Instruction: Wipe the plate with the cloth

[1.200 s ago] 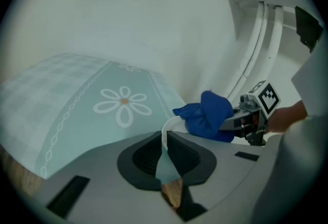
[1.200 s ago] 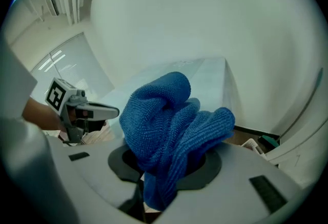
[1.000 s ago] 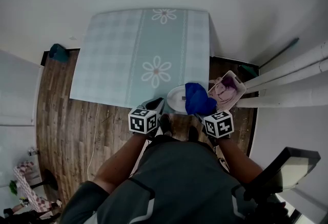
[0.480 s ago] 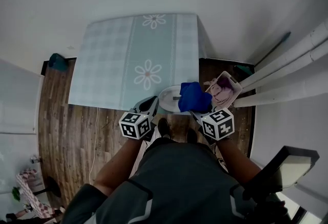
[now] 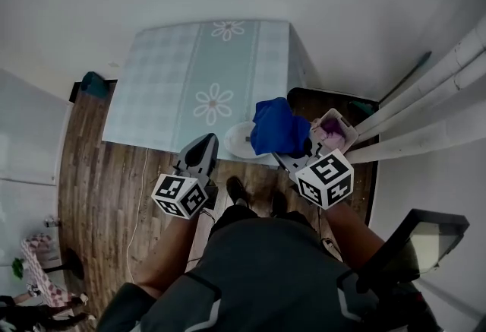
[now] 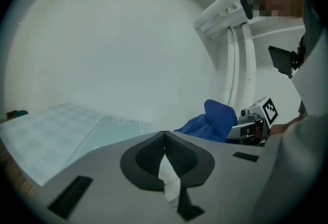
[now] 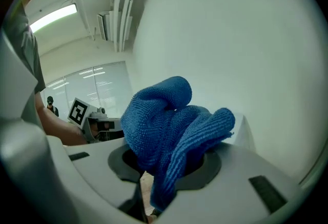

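The white plate [image 5: 237, 142] lies on the near right corner of the table [image 5: 175, 87], which has a pale green checked cloth. My right gripper [image 5: 290, 159] is shut on the bunched blue cloth [image 5: 277, 125] and holds it above the plate's right side. In the right gripper view the blue cloth [image 7: 164, 115] bulges out from between the jaws. My left gripper [image 5: 205, 142] hangs left of the plate, apart from it. In the left gripper view the left gripper [image 6: 164, 135] is shut, with its pads meeting and nothing held.
A pink box [image 5: 332, 133] with something purple in it sits on the wooden floor [image 5: 99, 163] right of the table. White pipes [image 5: 425, 106] run along the right wall. A teal object [image 5: 94, 84] lies by the table's left corner. The person's shoes [image 5: 237, 190] stand at the table edge.
Both grippers have risen towards the head camera. The blue cloth went up with the right gripper. The left gripper has drawn back left from the plate, which stays on the table.
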Tool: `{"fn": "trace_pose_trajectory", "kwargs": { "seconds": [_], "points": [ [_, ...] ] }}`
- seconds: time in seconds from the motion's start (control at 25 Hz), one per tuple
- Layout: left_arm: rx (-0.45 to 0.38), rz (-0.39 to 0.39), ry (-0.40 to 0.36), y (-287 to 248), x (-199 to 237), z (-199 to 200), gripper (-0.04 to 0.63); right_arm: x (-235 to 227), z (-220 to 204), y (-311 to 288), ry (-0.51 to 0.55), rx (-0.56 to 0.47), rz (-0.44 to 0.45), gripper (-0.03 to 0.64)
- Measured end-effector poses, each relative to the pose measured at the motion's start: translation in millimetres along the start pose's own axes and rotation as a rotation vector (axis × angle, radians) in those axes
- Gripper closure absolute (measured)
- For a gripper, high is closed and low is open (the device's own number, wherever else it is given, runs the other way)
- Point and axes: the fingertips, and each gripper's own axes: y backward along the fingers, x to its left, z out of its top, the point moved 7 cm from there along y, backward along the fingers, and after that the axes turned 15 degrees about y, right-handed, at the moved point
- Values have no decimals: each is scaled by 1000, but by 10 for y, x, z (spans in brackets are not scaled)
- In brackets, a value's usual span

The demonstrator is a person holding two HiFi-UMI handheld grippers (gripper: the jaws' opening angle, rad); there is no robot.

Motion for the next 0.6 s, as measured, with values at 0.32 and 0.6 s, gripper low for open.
{"fn": "trace_pose_trajectory", "kwargs": {
  "seconds": [0.32,0.6],
  "points": [
    [-97,16,-13,299,-235,155,586,135,269,138,65,-84,-54,488],
    [-146,5,-84,557,-214,357,586,349,369,147,61,-110,-127,488]
  ]
}}
